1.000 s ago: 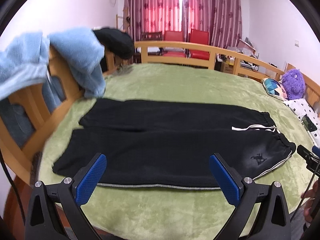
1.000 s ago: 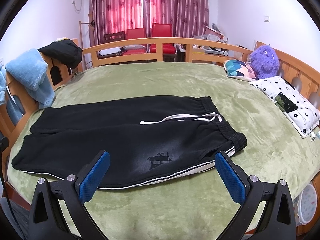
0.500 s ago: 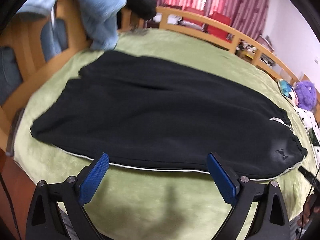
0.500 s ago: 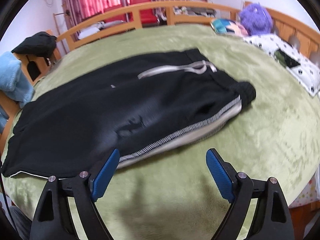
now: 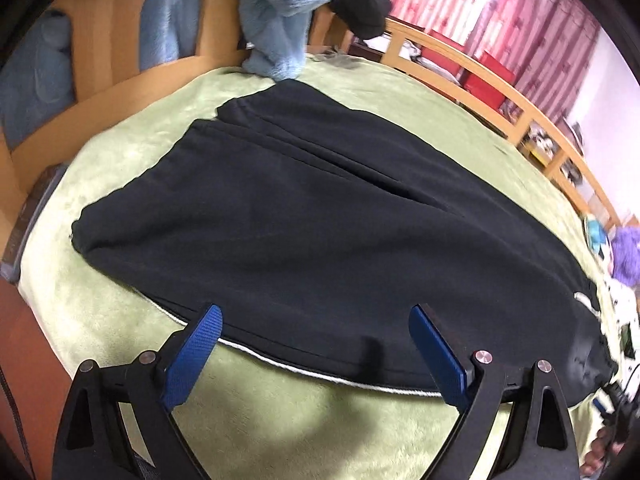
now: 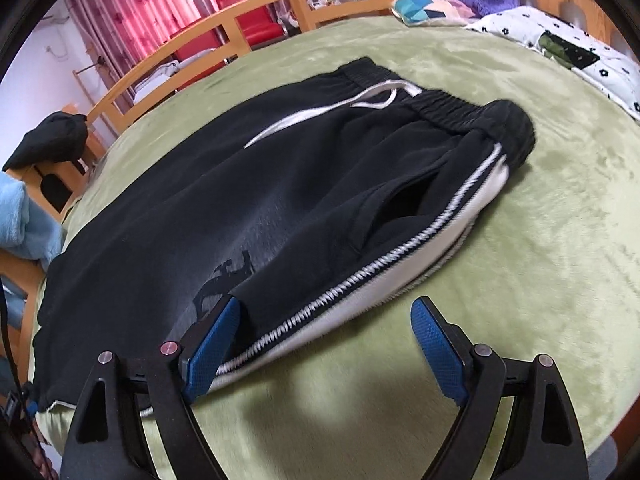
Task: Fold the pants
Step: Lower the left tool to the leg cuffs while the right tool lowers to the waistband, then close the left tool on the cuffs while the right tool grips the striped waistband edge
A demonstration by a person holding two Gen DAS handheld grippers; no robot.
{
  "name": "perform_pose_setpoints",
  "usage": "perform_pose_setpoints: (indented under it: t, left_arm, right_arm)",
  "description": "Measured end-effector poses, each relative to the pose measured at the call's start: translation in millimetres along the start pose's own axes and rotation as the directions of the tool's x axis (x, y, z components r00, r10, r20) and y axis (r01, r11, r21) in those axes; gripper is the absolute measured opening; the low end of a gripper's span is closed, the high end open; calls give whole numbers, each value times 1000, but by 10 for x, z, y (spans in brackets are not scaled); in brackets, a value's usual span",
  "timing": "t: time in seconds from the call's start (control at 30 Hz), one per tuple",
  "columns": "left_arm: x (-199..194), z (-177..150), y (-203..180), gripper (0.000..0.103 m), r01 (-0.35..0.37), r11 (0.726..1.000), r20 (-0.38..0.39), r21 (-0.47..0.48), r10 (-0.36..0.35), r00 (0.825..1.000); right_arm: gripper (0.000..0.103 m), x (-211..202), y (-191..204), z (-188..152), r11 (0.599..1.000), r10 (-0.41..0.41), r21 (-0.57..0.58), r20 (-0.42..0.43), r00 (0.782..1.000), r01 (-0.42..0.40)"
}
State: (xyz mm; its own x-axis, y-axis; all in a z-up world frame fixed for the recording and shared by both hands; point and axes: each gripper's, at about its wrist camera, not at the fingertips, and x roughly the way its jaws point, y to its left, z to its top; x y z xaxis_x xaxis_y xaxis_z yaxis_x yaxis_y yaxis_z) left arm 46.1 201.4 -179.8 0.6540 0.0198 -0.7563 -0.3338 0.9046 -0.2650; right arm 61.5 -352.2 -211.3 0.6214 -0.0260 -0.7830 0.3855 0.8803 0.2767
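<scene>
Black sweatpants (image 5: pixel 320 216) lie flat on the green blanket (image 5: pixel 360 432). The left gripper (image 5: pixel 316 316) hangs over their near striped hem, jaws wide but just closing slightly, apparently not touching. The right gripper (image 6: pixel 326 308), jaws wide, steady now, straddles the white side stripe (image 6: pixel 400 248) near the waistband (image 6: pixel 452 110).

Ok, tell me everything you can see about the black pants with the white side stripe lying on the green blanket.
The black pants with the white side stripe lie flat, spread lengthwise on the green plush blanket, legs side by side. The fabric looks soft and fleecy. There is an elastic waistband, a white drawstring, a gaping side pocket and a small dark printed logo. White zigzag stitching edges the stripe. Both open grippers are near the closest edge; neither grips it.
</scene>
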Motion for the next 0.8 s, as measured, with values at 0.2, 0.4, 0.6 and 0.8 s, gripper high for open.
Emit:
perform_pose_setpoints:
  t: [0.2, 0.4, 0.6, 0.8]
  left_arm:
    - [172, 10, 293, 94, -20, 996, -34, -85, 17, 999]
    - [420, 10, 469, 94, 0, 984, -74, -176, -13, 997]
    - [466, 103, 647, 52, -22, 962, -40, -271, 11, 999]
    - [347, 104, 800, 14, 45, 967, -26, -251, -53, 998]
  right_arm:
    - [87, 296, 28, -86, 999, -46, -10, -58, 997, 46]
    - [86, 418, 153, -29, 994, -107, -31, -22, 994, 106]
    - [28, 395, 99, 16, 998, -63, -31, 0, 998, 63]
    - [18, 178, 37, -139, 998, -58, -31, 13, 998, 59]
